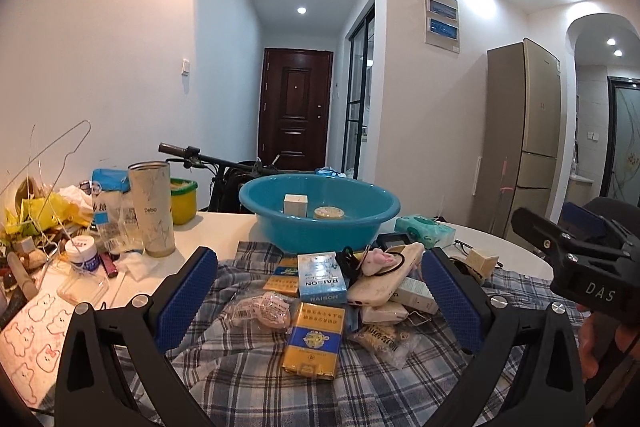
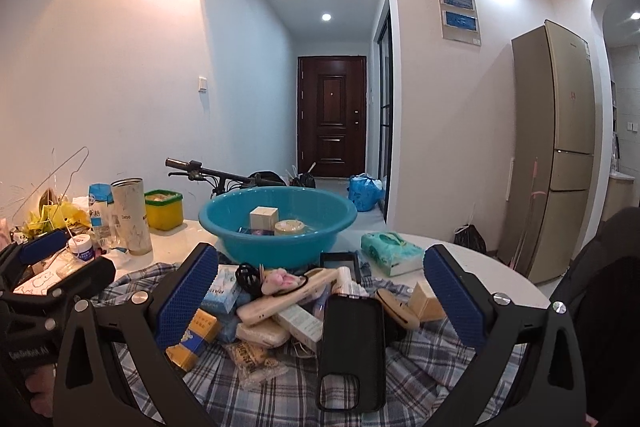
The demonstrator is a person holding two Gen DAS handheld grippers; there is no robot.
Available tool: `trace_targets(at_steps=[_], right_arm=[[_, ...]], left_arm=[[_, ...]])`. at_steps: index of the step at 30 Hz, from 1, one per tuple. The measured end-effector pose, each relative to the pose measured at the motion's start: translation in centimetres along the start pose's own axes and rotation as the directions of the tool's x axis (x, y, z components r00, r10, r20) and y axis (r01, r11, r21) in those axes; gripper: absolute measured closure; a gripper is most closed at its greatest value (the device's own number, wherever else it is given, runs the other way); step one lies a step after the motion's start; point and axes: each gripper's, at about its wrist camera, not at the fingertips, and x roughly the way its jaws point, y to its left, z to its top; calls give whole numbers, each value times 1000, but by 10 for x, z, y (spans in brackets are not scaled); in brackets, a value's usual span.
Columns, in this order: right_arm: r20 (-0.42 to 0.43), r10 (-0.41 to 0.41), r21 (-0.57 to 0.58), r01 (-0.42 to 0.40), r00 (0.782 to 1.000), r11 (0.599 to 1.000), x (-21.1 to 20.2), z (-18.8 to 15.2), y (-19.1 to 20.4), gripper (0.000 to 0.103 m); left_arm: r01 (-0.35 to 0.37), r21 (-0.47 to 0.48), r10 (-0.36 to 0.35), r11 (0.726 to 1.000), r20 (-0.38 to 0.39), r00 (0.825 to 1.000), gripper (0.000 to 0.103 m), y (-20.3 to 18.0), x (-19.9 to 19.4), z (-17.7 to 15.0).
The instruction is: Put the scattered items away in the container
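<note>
Both tongs hover spread wide and empty above a heap of small items on a plaid cloth covering the desk. Between the left tongs (image 1: 320, 291) lies a yellow box (image 1: 314, 341); between the right tongs (image 2: 320, 291), a black phone case (image 2: 352, 351). Beyond both sits the teal basin (image 1: 320, 223), already holding 2 items, likely awaiting more.

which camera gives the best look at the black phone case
The right wrist view: the black phone case lies whole and unobstructed on the plaid cloth between the fingers. In the left wrist view I cannot pick it out.
</note>
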Motion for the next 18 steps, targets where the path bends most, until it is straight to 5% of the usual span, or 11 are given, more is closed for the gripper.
trace_targets(at_steps=[18], right_arm=[[6,-42,8,42,999,999,-1,-47,1,1]], left_arm=[[-16,-21,16,1000,9,1000,0,-3,8,-33]])
